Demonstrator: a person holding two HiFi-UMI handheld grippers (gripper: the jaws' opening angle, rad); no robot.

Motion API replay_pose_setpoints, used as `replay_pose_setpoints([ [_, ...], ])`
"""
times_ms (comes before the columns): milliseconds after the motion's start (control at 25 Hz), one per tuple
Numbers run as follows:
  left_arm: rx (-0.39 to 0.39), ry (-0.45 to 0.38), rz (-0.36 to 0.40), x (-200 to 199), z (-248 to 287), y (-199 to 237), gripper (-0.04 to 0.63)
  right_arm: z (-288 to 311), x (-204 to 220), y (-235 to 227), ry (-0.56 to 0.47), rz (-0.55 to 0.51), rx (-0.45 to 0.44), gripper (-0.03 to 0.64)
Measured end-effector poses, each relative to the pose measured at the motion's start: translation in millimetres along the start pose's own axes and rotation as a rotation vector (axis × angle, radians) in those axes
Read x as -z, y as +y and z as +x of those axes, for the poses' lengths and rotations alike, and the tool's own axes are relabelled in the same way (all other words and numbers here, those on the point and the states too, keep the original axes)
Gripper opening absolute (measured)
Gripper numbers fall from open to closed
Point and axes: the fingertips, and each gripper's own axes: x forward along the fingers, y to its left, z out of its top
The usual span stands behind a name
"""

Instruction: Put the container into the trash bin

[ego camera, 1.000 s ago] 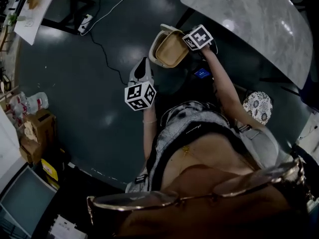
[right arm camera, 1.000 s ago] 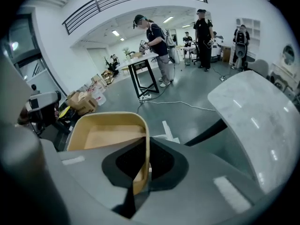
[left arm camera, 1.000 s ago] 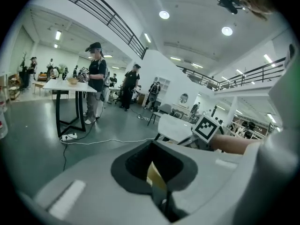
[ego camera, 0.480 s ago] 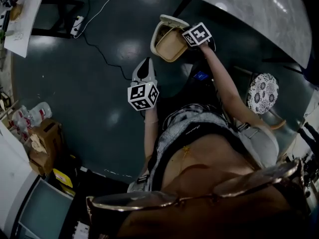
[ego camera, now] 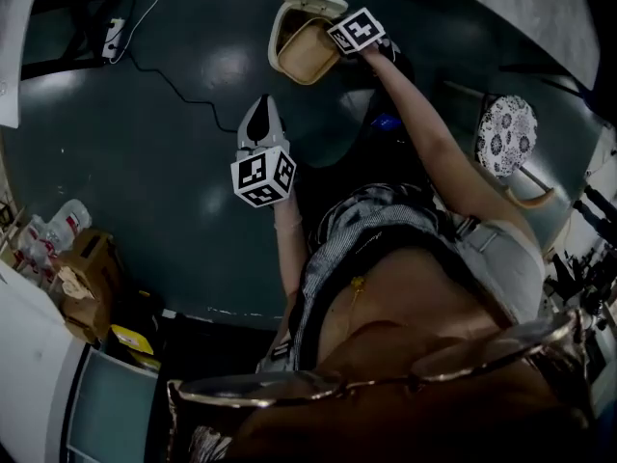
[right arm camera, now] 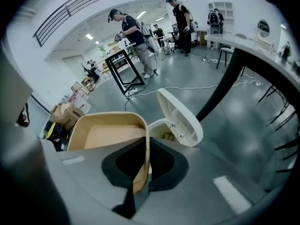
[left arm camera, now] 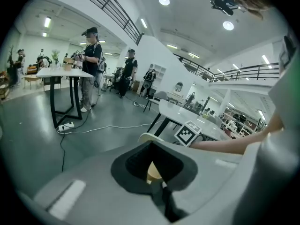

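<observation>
Right gripper view: tan, shallow, round-cornered container (right arm camera: 110, 137), empty and tilted, right at the open white trash bin (right arm camera: 164, 128), lid (right arm camera: 180, 116) flipped up. Fingers of the right gripper (right arm camera: 139, 175) clamped on its thin side wall. Fingers of the left gripper (left arm camera: 157, 182) seemingly together, empty, apart from the bin.

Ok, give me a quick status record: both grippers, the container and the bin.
right gripper: shut on the container's wall
container: tan, looks empty, held right beside the bin opening, not yet inside
trash bin: lid flipped up, opening clear
left gripper: shut, holding nothing, off to the side
next: probably bring the container over the opening and let go
</observation>
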Motion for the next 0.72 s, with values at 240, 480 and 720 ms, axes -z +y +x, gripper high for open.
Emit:
replay_pose_setpoints([
  [240, 0.002, 0.032, -0.016, 18, -1, -7, 0.0, 28, 19, -4, 0.038, 0.011, 0.018, 0.029],
  [480, -0.026, 0.045, 0.006, 18, -9, -2, 0.0, 66, 26, -20, 0.045, 0.091, 0.082, 0.029],
  [720, -0.07, 0.044, -0.015, 19, -15, 10, 0.0, 97, 52, -43, 0.108, 0.154, 0.168, 0.029],
])
